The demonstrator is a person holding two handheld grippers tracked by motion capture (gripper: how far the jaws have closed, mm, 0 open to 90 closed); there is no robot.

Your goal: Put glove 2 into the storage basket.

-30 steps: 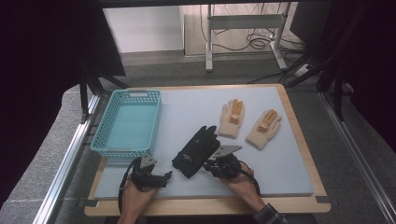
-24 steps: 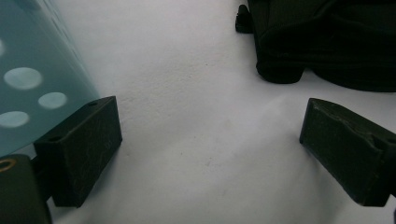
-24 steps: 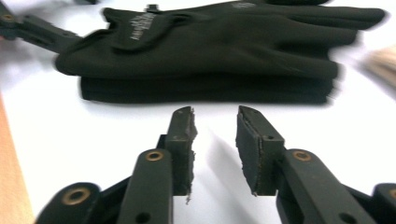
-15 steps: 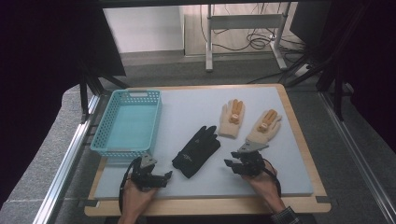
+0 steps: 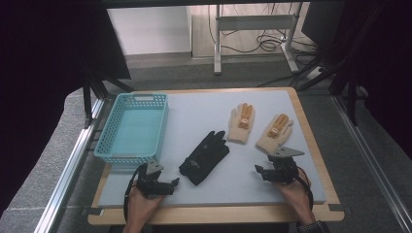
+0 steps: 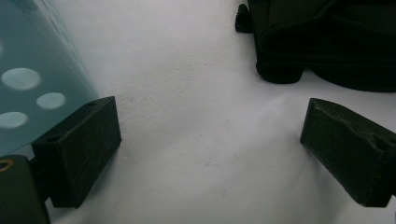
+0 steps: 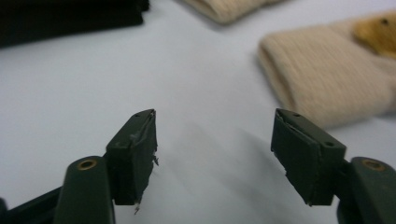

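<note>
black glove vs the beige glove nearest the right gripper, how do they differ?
The black glove is dark and plain; the beige glove is pale with orange patches. The black glove lies mid-mat, between the two grippers; the beige glove lies toward the mat's right edge, just beyond the right gripper, whose open jaws have just been opening with nothing between them. Both lie flat, fingers pointing away and slightly right, untouched.

a beige knit glove (image 5: 274,132) with orange patches lies flat near the mat's right edge.
</note>
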